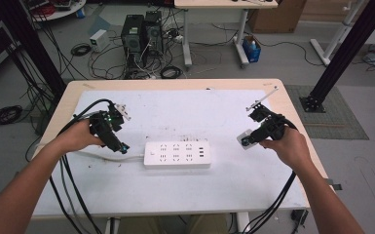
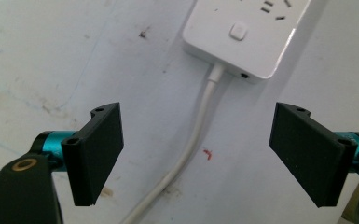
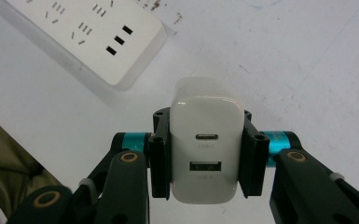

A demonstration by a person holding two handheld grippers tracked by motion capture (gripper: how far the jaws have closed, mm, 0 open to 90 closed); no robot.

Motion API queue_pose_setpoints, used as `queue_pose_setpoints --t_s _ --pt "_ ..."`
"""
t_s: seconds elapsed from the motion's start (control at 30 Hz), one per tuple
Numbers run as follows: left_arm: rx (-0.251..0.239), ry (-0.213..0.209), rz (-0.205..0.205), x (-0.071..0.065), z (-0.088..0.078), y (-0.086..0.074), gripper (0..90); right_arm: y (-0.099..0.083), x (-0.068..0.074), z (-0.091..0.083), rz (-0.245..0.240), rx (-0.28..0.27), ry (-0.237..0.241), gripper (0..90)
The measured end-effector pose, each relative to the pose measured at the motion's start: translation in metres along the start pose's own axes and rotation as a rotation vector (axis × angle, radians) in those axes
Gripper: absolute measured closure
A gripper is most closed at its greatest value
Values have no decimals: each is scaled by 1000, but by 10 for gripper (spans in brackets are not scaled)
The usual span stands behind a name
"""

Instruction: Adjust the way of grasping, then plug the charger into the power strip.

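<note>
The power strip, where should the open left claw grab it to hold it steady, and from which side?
Grip the power strip at its cable end, near the switch button, coming from above with the left claw straddling its short width. It lies flat, so only its long side walls offer parallel faces; that end is nearest.

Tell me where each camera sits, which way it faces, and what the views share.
High view: above the person's side of the table, looking forward and down; both forearms, the left gripper and right gripper show.
Left gripper view: rides the left gripper, looking down between its open jaws at the cord.
Right gripper view: rides the right gripper, shut on the charger, looking down at the table.
Shared: all three show the power strip.
</note>
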State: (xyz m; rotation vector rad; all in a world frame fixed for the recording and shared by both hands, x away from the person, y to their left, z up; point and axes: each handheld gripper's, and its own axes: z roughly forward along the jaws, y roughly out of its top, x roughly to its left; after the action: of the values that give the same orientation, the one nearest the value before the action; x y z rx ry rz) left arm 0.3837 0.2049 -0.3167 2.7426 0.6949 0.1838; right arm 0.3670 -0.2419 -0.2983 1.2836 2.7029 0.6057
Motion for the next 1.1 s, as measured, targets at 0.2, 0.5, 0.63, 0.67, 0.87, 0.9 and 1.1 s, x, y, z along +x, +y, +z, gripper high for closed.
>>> queue_pose_setpoints --t_s 0.2,0.5,0.63,0.67,0.87,0.9,1.1 --pt "-4 -5 -4 4 -5 -12 177 1 3 -4 -47 25 -23 623" --pt "3 6 -5 4 -6 -21 176 4 6 -2 -98 51 -41 623" --pt "2 7 -4 4 -6 -20 176 5 7 -4 -116 47 -32 623" --pt "9 9 7 4 -6 -19 177 5 7 -5 -119 45 -32 623" --pt "20 19 32 3 -7 -16 177 11 9 -8 -140 50 -22 623" --pt "13 19 23 2 -5 -17 177 12 10 -8 -140 57 -20 623" --pt "32 -2 36 5 -2 -19 176 26 13 -8 -199 79 -11 623"
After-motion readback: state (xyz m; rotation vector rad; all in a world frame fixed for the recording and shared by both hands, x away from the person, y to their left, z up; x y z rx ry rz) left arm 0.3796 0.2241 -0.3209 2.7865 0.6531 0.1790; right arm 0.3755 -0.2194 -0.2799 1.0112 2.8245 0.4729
